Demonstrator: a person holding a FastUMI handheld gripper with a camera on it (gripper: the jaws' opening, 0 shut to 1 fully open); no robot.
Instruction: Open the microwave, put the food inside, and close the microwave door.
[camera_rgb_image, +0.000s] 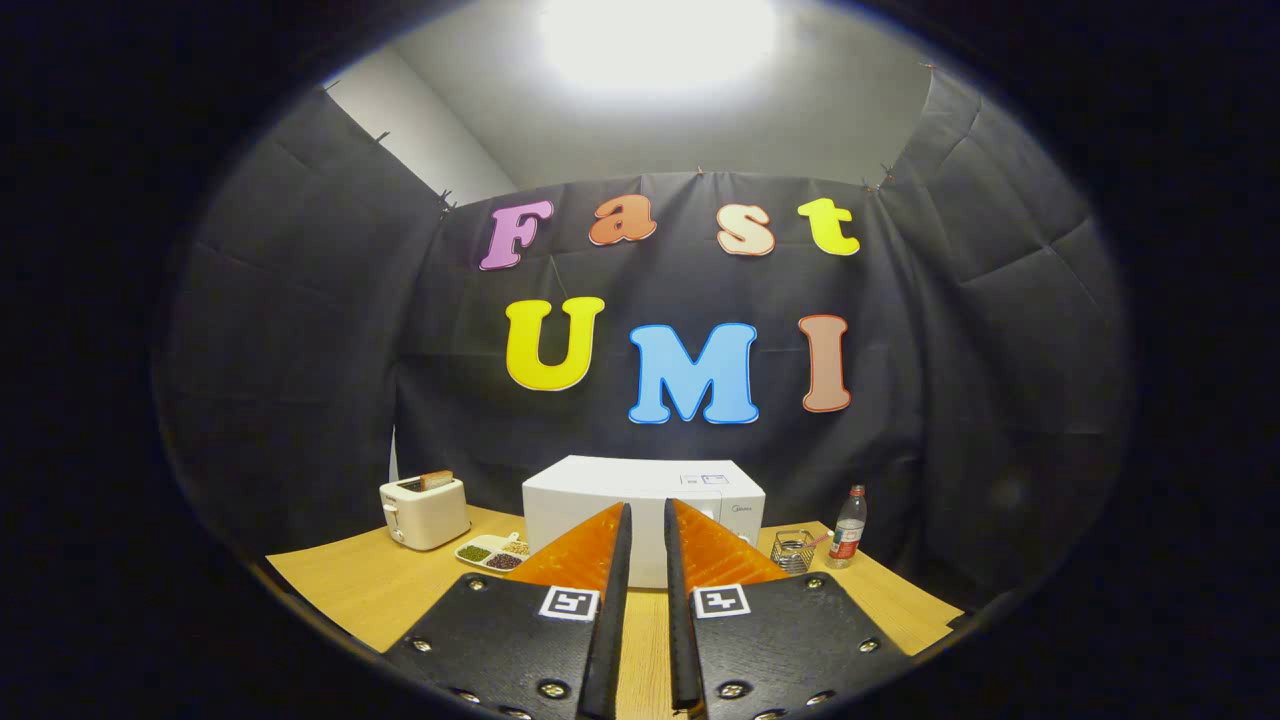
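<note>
A white microwave stands at the back of the wooden table, its door closed as far as I can see. A white divided tray of food lies on the table to the left of the microwave, in front of the toaster. My gripper hovers above the table's near side, pointing at the microwave front, well short of it. Its fingers stand a narrow gap apart with nothing between them.
A white toaster with a slice of bread in it stands at the back left. To the right of the microwave are a small wire basket and a plastic water bottle. Black cloth walls close the booth on three sides.
</note>
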